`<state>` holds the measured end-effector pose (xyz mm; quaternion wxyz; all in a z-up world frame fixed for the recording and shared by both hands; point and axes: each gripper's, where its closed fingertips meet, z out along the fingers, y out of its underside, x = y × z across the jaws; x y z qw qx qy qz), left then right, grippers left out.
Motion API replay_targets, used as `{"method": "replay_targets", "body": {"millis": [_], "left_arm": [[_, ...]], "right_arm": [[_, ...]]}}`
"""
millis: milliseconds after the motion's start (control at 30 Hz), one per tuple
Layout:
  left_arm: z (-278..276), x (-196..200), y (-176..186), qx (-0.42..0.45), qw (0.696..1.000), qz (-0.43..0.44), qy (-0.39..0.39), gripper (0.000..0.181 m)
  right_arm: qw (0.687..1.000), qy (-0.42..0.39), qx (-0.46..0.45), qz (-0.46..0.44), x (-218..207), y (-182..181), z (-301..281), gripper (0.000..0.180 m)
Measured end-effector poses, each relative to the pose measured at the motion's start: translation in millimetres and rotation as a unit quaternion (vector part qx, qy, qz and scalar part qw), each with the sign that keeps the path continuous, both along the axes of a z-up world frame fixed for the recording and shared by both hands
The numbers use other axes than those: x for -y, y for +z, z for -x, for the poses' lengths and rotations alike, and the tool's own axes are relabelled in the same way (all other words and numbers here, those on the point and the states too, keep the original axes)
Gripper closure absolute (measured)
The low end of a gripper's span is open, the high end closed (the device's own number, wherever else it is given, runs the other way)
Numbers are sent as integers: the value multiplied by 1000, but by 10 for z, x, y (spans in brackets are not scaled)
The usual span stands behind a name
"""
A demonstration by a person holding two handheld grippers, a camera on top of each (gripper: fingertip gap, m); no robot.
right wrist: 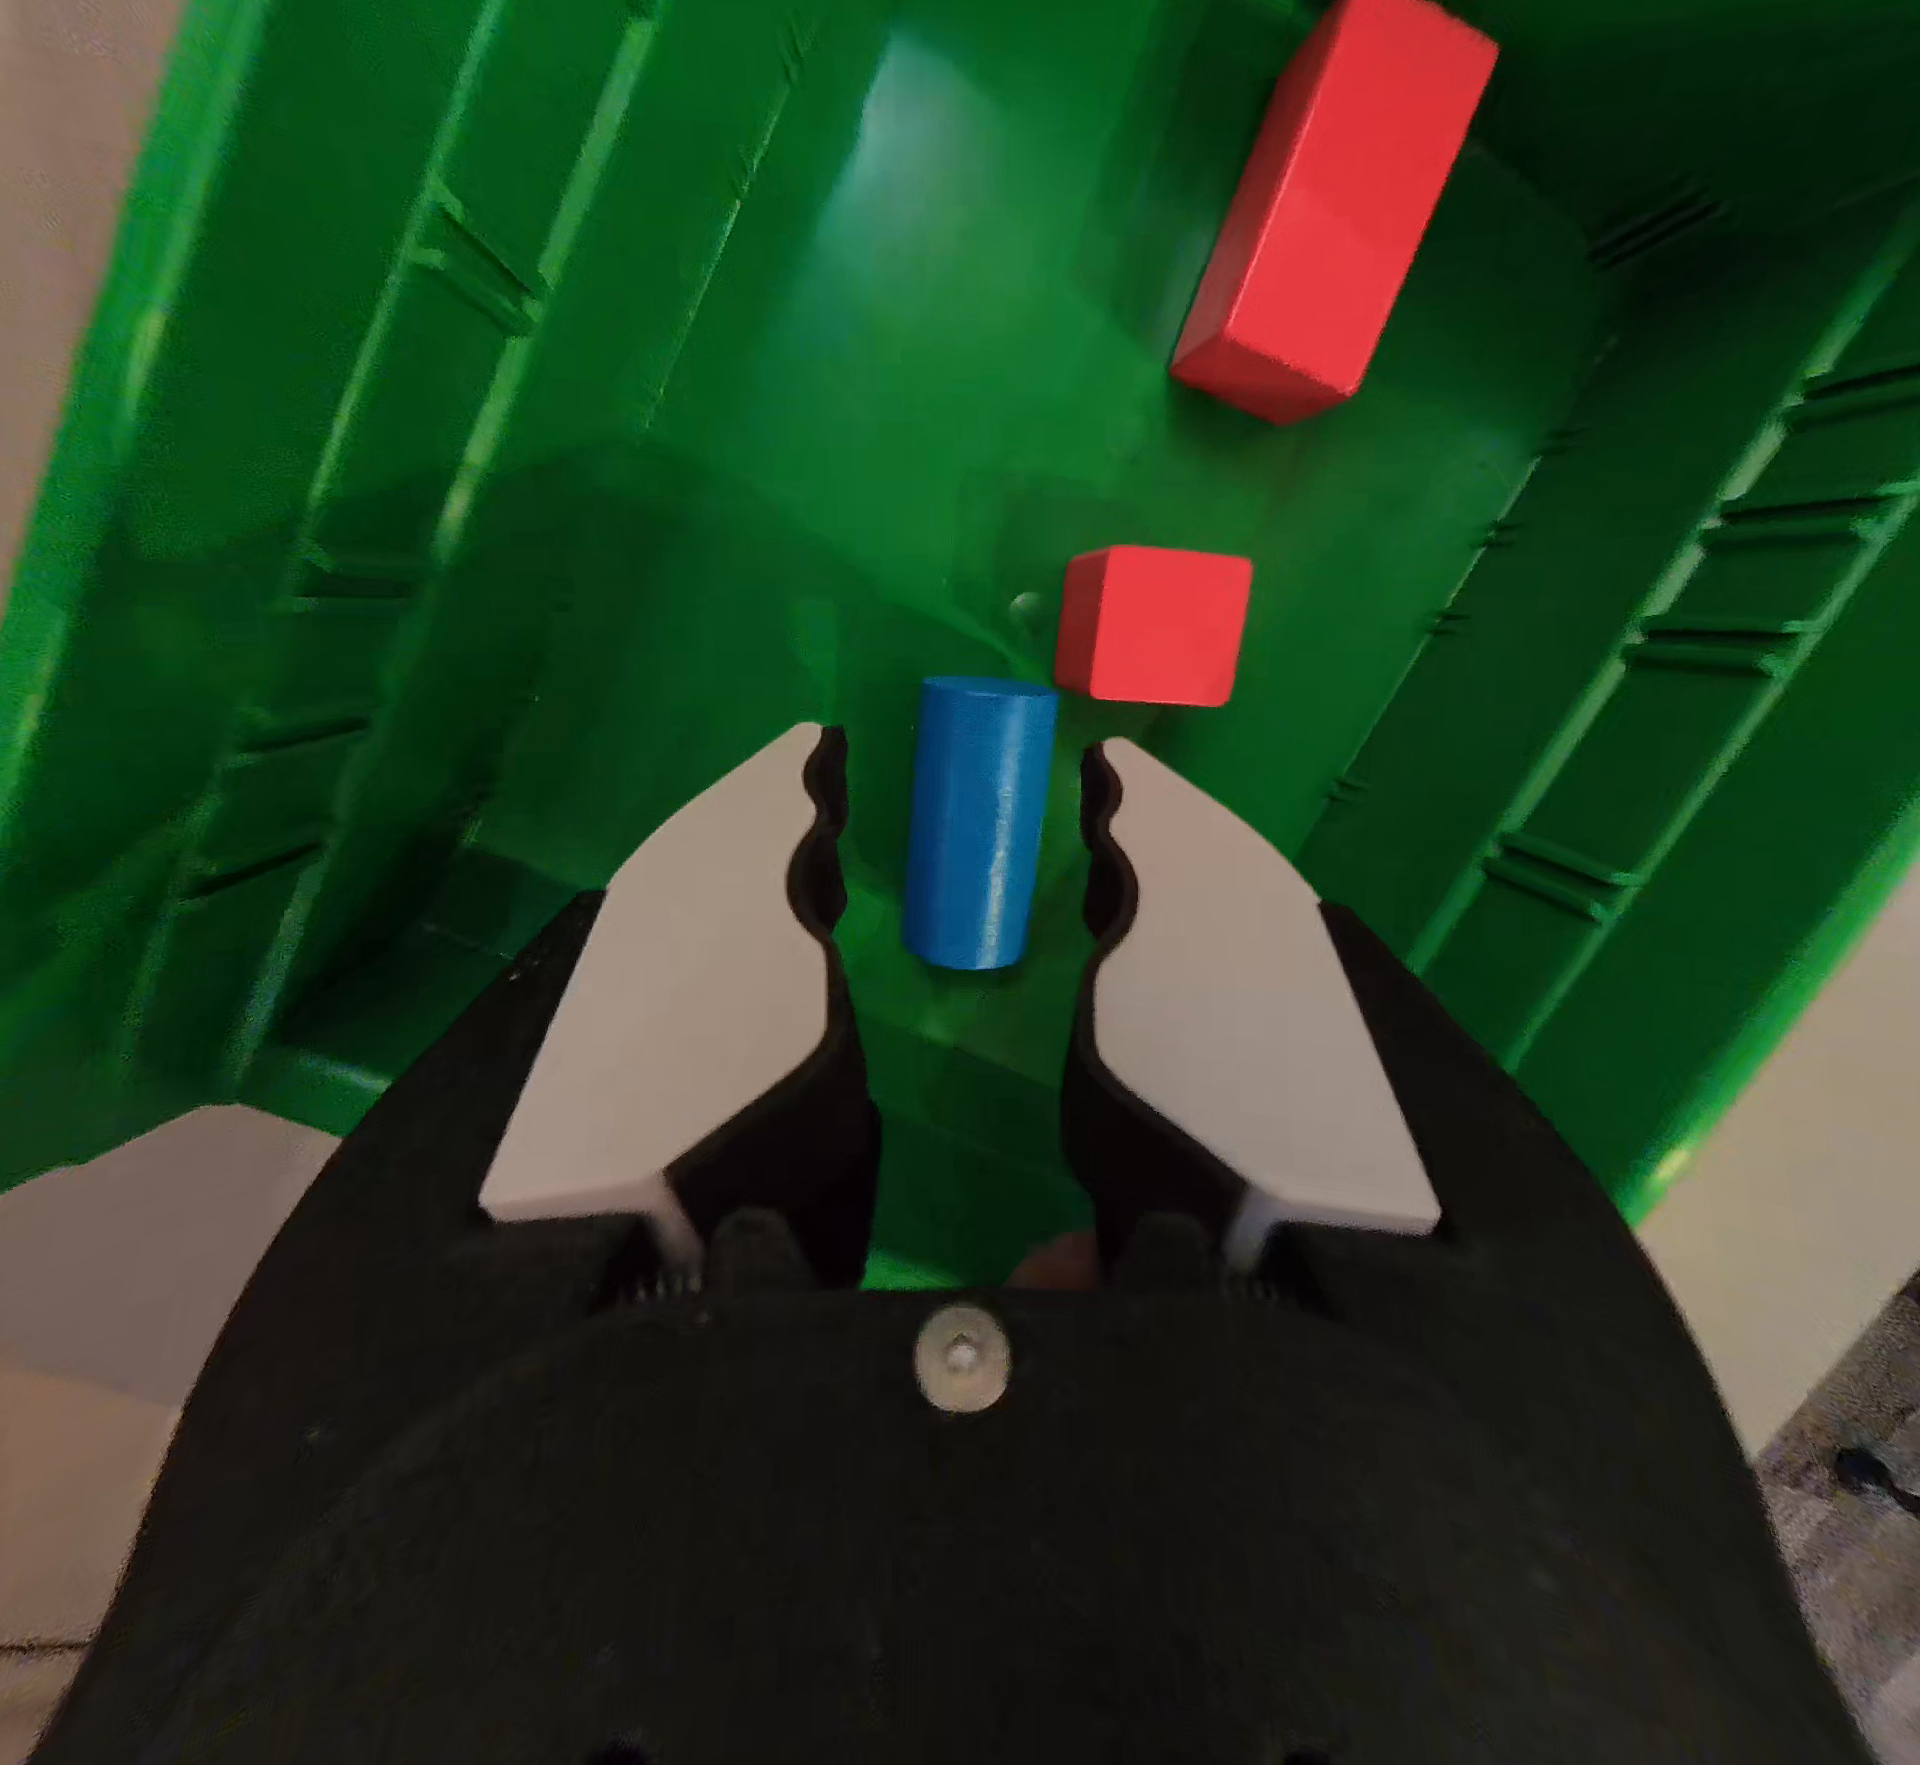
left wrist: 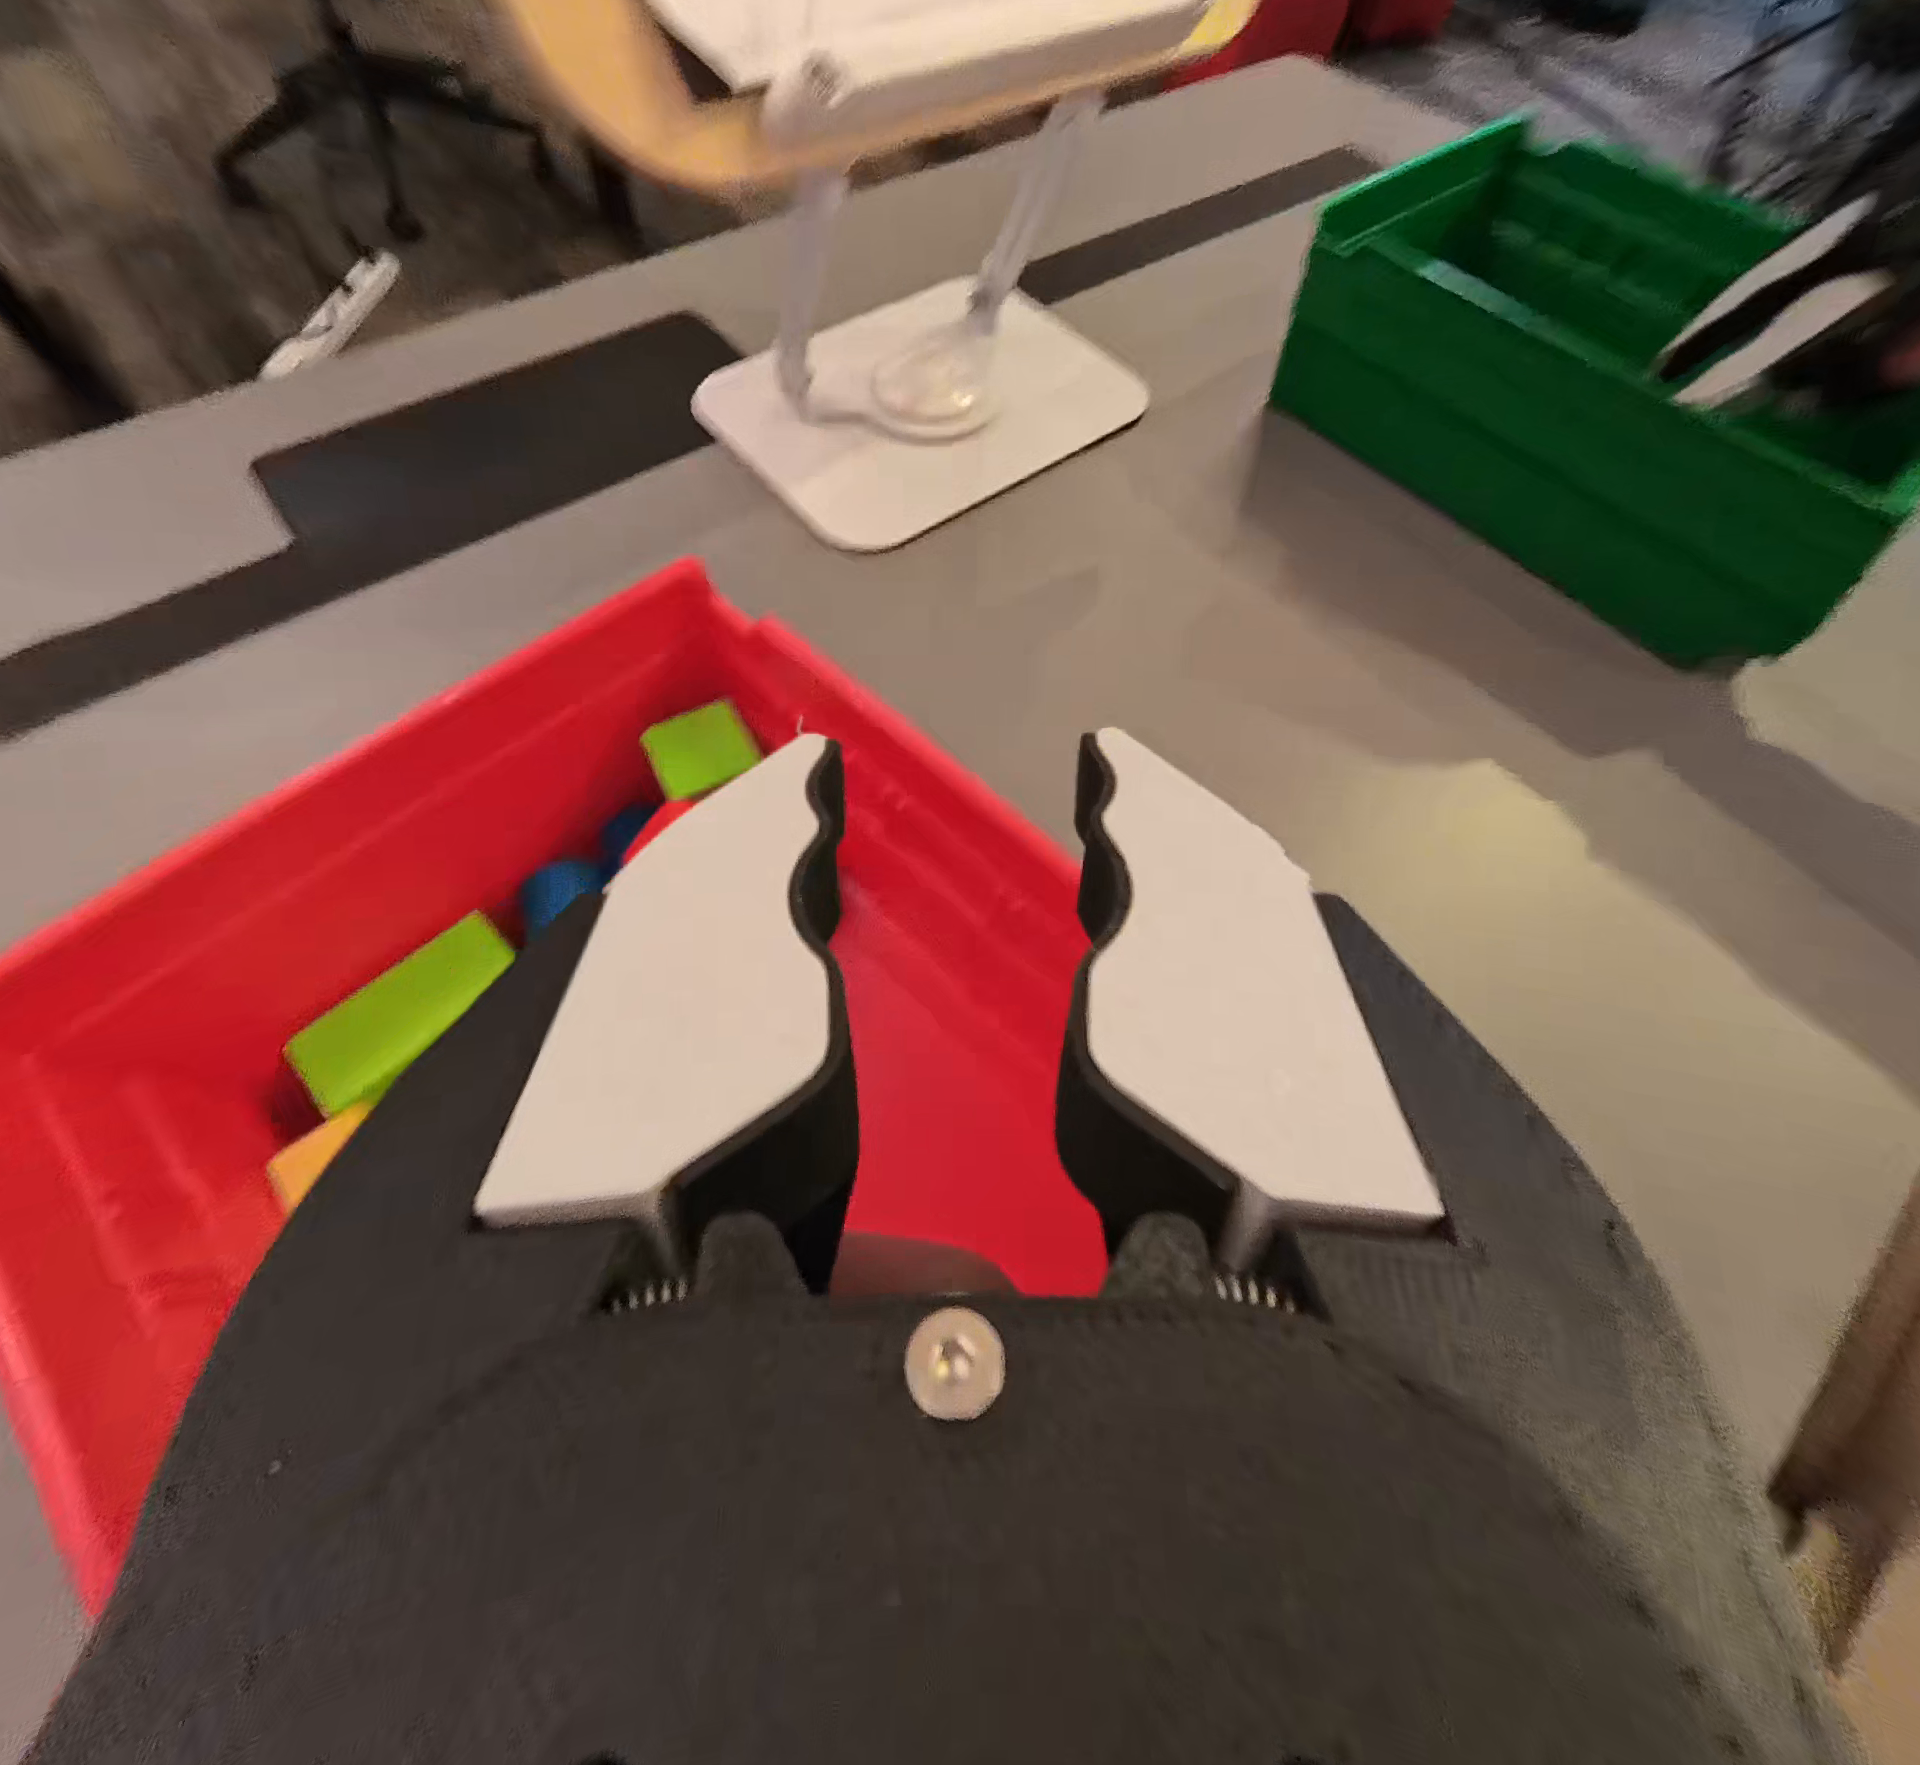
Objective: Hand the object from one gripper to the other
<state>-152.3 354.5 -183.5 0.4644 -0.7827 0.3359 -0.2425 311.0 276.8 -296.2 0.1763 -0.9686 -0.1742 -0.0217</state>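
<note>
the grey table (left wrist: 1299,676) carries two bins well apart. the green bin (right wrist: 520,365) fills the right wrist view; in the left wrist view it stands at the far right (left wrist: 1538,427). the red bin (left wrist: 312,884) lies below the left gripper (left wrist: 956,759), whose fingers are apart with nothing between them. a white stand (left wrist: 914,427) rises between the bins. in the red bin lie two lime green blocks (left wrist: 395,1009), an orange block (left wrist: 312,1165) and blue pieces (left wrist: 561,884), partly hidden. on the green bin's floor lie a long red block (right wrist: 1340,188), a red cube (right wrist: 1153,624) and a blue cylinder (right wrist: 977,822). the right gripper (right wrist: 956,749) has its fingers spread on either side of the cylinder, gaps showing on both sides.
</note>
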Motion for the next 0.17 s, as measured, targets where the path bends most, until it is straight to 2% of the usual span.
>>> {"method": "replay_targets", "body": {"millis": [33, 167], "left_arm": [[86, -45, -118, -22, 1000, 8, 11, 138], [410, -174, -679, -155, 986, 33, 51, 134]], "right_arm": [[1000, 5, 2, -8, -17, 49, 16, 137], [999, 27, 4, -30, -75, 156, 125, 137]]}}
